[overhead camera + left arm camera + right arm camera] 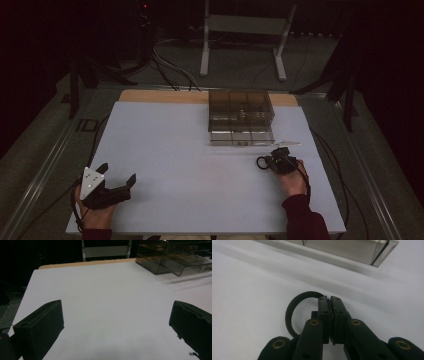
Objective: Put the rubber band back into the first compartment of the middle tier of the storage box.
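A clear box (pixel 241 111) with several compartments stands on the far right part of the desk (pixel 190 165), and one of its drawers (pixel 241 136) juts out toward the near side. Beyond the desk, on the floor, stands a pale metal frame (pixel 245 25) with cables around it. Between the grippers the desk top is bare, and nothing lies between the right gripper and the drawer.

The room past the desk is dark, and the small items in the box's compartments are too dim to name. In the right gripper view the drawer's front edge (pixel 352 250) is cut off by the top of the picture. A thin pale streak (pixel 286 143) lies on the desk just beyond the right gripper; it may be a glint or a slim object, hard to tell which.

The right gripper (pixel 280 161) sits at the right of the desk, just short of the drawer. In its own view its jaws are clenched together on the rim of a black ring (pixel 294 312), which loops out to the left of the jaws and appears to lie on the desk. In the high view the ring (pixel 262 162) shows at the gripper's left.

The left gripper (pixel 117 184) rests at the near left corner, well apart from the box, its jaws spread wide with only bare desk between them.
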Demonstrator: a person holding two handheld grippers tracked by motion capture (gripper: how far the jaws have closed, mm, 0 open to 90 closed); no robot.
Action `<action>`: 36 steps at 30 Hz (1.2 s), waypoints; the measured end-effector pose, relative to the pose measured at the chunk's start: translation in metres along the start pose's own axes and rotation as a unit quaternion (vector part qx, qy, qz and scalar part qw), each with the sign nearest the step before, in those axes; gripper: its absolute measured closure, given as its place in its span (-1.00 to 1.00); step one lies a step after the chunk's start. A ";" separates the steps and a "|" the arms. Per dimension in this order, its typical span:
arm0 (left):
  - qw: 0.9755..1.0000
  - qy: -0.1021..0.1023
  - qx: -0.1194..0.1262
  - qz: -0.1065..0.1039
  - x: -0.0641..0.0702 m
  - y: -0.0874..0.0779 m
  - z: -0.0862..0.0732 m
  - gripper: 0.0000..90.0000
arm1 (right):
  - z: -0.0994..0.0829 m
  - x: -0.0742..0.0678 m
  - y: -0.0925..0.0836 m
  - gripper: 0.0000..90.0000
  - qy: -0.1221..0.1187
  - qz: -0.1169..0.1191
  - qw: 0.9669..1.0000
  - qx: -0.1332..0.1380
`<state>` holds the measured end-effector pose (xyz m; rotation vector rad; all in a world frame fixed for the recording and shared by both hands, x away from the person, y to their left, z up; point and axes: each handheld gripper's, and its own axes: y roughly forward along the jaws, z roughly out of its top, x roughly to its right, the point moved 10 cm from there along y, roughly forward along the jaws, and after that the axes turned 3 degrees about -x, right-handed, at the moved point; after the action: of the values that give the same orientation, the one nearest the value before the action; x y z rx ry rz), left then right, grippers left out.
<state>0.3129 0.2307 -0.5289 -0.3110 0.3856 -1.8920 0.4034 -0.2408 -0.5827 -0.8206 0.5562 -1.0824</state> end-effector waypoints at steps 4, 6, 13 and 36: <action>1.000 0.000 0.000 0.000 0.000 0.000 0.000 -0.99 | 0.001 0.000 -0.003 0.97 0.003 0.000 1.000 0.003; 1.000 0.000 0.000 0.000 0.000 0.000 0.000 -0.99 | 0.001 0.000 -0.004 0.97 0.003 0.000 1.000 0.006; 1.000 -0.001 -0.001 0.000 0.000 0.001 -0.001 -0.99 | 0.005 -0.001 -0.010 0.97 0.016 0.007 1.000 0.017; 1.000 0.001 -0.006 -0.001 0.001 0.003 -0.002 -0.99 | 0.018 -0.004 -0.025 0.96 0.037 0.023 0.998 0.050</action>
<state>0.3141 0.2294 -0.5318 -0.3185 0.3977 -1.8922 0.4017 -0.2370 -0.5513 -0.6804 0.5766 -1.0930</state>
